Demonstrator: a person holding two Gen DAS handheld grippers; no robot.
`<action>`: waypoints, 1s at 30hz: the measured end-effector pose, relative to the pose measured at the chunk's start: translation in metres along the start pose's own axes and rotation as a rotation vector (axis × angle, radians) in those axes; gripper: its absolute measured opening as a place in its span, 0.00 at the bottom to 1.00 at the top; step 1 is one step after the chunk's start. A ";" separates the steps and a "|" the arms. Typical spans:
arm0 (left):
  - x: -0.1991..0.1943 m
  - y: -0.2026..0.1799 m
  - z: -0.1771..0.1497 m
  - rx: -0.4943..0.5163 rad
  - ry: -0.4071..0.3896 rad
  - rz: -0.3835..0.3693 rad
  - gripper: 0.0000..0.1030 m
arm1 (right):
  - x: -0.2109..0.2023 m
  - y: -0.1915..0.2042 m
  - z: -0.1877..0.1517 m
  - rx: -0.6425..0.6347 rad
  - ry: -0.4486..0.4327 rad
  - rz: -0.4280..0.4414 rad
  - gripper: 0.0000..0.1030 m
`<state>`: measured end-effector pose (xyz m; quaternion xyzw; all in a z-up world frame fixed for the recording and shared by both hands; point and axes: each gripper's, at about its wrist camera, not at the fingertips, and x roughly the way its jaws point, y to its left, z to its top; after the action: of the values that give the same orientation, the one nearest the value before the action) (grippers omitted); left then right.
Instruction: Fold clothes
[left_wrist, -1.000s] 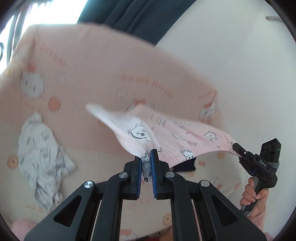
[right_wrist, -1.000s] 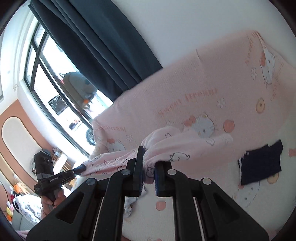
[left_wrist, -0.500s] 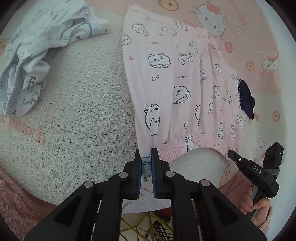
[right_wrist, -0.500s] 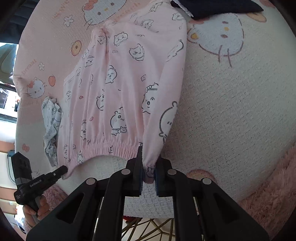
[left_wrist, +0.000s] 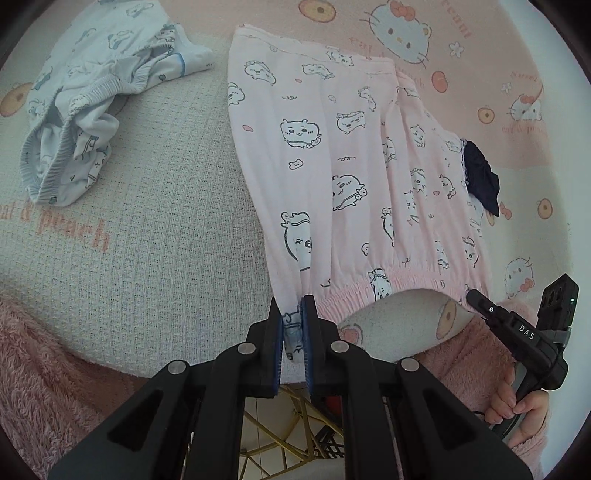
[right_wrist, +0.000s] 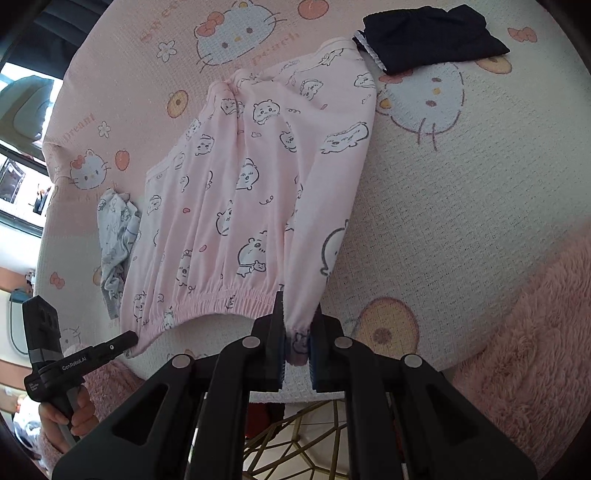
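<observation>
Both grippers, left (left_wrist: 293, 326) and right (right_wrist: 297, 334), pinch the waistband corners of the pink pants (left_wrist: 351, 166) spread flat on the blanket (left_wrist: 147, 221), so next likely comes folding it over.

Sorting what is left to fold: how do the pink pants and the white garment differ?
The pink pants lie spread flat; the white garment sits crumpled. The left gripper and right gripper pinch the pink pants' waistband; nothing holds the white garment. Both carry cartoon prints.
</observation>
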<state>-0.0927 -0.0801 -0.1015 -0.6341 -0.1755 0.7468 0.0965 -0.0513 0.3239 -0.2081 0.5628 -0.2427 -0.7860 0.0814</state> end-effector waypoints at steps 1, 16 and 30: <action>-0.003 0.000 -0.003 0.001 -0.004 -0.004 0.09 | -0.002 0.001 -0.003 -0.003 0.004 -0.004 0.08; 0.003 0.014 -0.014 -0.083 0.075 0.066 0.30 | -0.024 -0.004 -0.012 0.191 0.050 -0.061 0.20; 0.004 0.057 0.204 -0.024 -0.251 0.140 0.40 | 0.008 0.163 0.147 -0.406 -0.107 -0.134 0.28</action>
<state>-0.2893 -0.1596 -0.0998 -0.5474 -0.1503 0.8231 0.0137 -0.2138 0.2220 -0.1013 0.5071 -0.0455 -0.8512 0.1276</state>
